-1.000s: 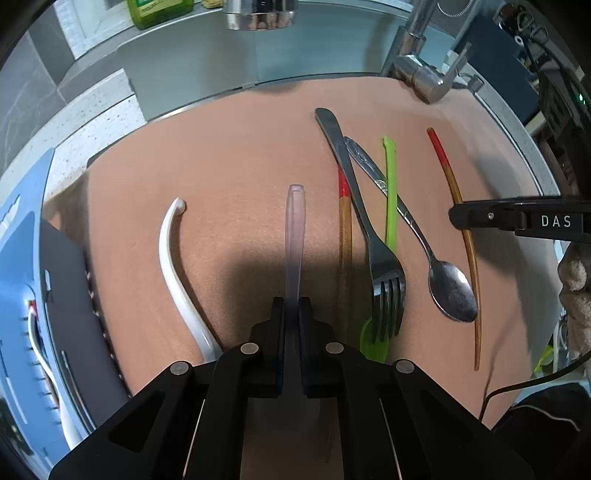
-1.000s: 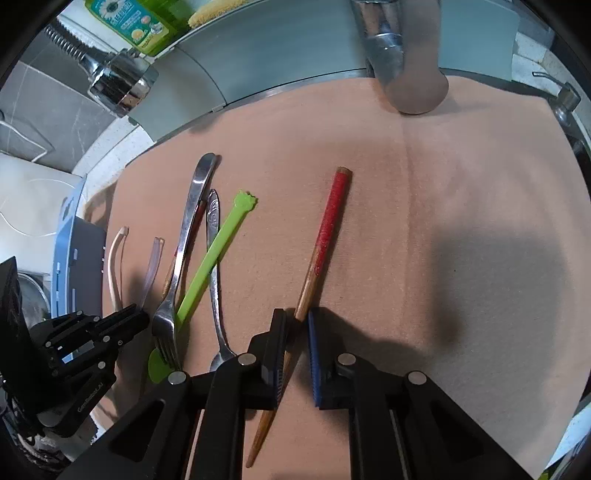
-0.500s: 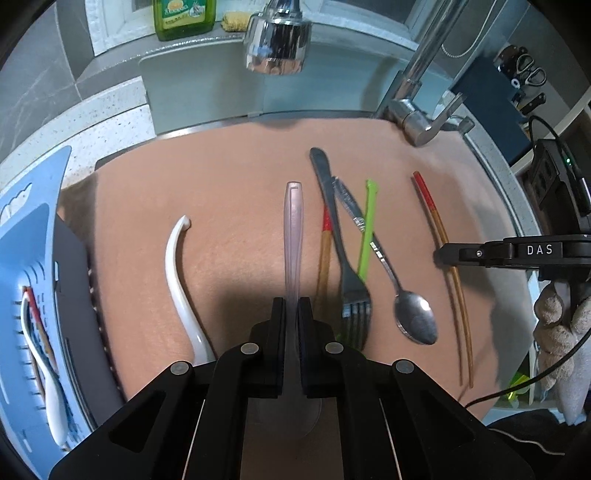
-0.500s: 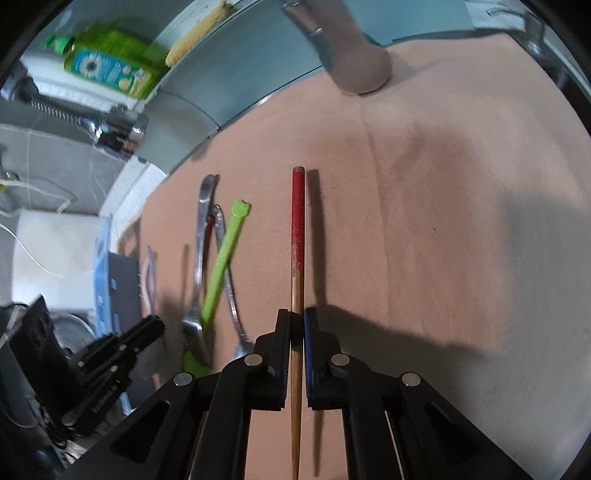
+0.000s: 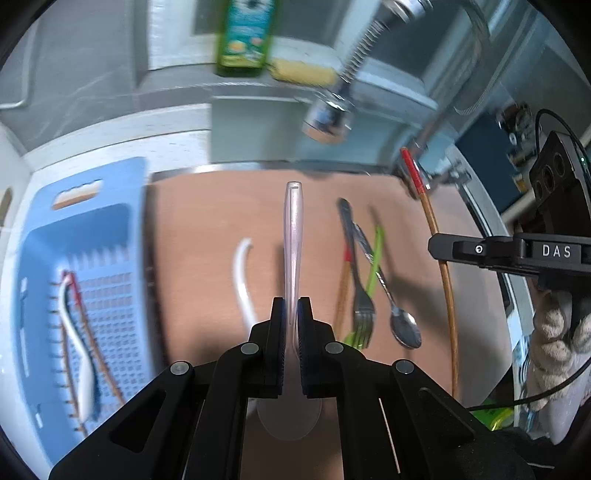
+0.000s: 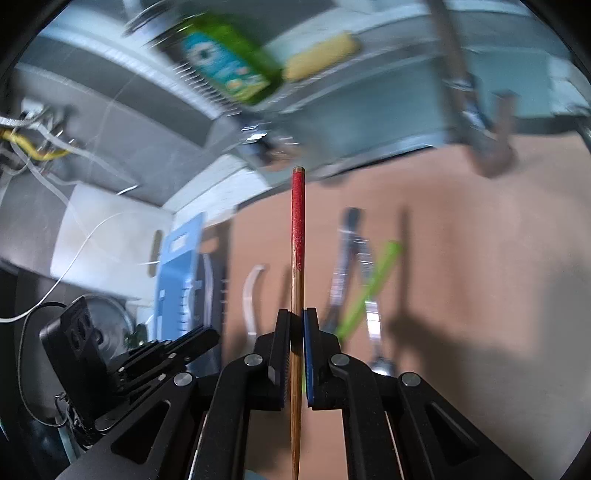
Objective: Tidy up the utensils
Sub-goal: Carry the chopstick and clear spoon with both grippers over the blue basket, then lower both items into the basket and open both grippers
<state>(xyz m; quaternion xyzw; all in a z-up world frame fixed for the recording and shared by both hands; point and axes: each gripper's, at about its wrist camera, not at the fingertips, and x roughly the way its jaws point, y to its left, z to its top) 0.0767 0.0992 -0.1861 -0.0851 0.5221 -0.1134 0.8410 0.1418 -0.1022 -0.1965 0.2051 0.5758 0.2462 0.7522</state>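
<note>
Left wrist view: my left gripper [image 5: 291, 306] is clamped on the handle of a clear plastic spoon [image 5: 293, 236], jaws nearly together with only the thin handle between the pads; the handle runs straight ahead of the fingers and the bowl sits back under the jaws. Below it lies the tan mat [image 5: 207, 236]. On the mat, left of the held spoon, rests a white curved spoon [image 5: 242, 273]. To the right lie a second red-tipped chopstick [image 5: 342, 284], a metal fork [image 5: 356, 280], a metal spoon [image 5: 395, 314] and a green plastic utensil [image 5: 375, 266], the four crossing or touching one another in a loose bunch. Far left stands a blue slotted basket [image 5: 110, 184] beside the mat, with a white utensil and thin sticks already lying inside. Right wrist view: my right gripper [image 6: 296, 321] is closed on a chopstick [image 6: 297, 221] with a red upper end, pads pressing its wooden shaft; the stick points straight out past the fingertips and is clear of the mat. From the left camera that same chopstick [image 5: 436, 236] shows at the right, held by the right gripper [image 5: 436, 247], with a gloved hand [image 5: 557, 332] behind it. Background is motion-blurred: a green bottle [image 5: 245, 33], a yellow sponge [image 5: 301, 72] and a tap head [image 5: 327, 118] at the back.
</note>
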